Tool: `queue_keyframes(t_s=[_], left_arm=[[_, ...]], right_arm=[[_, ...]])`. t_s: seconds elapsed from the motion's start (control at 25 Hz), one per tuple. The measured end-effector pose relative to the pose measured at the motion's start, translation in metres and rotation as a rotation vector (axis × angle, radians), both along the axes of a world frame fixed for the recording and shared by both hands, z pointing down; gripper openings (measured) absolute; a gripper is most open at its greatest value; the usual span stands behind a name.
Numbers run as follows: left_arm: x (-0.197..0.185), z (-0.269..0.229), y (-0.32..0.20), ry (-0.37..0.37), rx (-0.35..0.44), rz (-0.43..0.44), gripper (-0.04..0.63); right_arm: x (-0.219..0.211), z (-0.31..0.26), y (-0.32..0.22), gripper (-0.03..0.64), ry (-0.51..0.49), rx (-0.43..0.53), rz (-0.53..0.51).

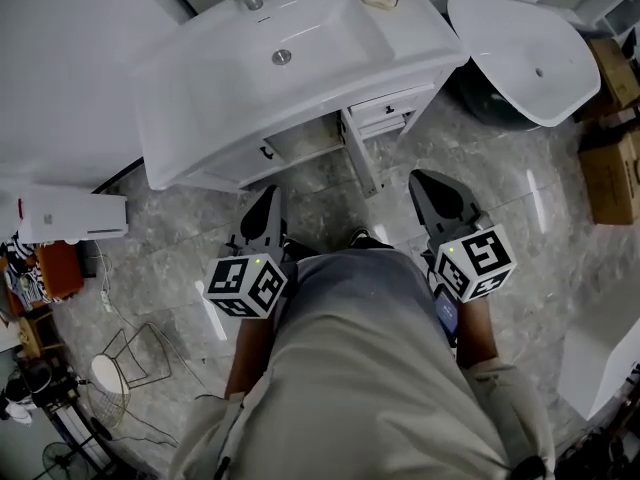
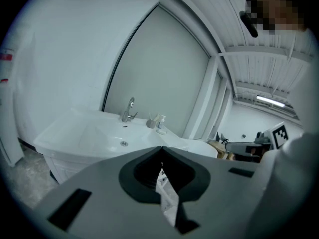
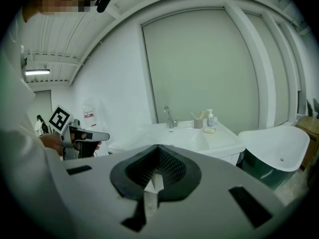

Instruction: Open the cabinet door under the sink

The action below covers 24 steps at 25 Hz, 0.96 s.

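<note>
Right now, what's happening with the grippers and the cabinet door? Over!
Left gripper shut, empty. Right gripper shut, empty. Both short of the sink. Cabinet door beneath it stands swung open. Nothing in between.

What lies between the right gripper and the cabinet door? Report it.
Only bare floor separates the right gripper from the cabinet door, shown in the head view.

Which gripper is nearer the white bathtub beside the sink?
Right. The right gripper sits just below the bathtub; the left gripper is farther left, beyond the cabinet door.
</note>
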<state>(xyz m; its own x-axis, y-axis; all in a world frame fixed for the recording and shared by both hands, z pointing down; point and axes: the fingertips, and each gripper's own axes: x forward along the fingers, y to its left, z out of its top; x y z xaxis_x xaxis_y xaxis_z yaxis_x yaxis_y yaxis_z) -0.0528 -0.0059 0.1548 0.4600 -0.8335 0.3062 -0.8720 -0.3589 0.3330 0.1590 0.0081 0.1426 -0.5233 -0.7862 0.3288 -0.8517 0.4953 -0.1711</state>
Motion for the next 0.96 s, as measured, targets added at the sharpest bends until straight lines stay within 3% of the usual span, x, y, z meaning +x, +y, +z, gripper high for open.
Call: queue_keyframes(t_s=[0.44,0.96], left_arm=[[0.0,0.01,0.003,-0.016,-0.053,-0.03,-0.003],[0.027,0.03,0.007,-0.023,-0.112,0.018,-0.003]], right_arm=[[0.017,-0.001,-0.004,0.011,0.02,-0.027,0.017],[0.04,0.021,0.002,0.011,0.091,-0.077,0.096]])
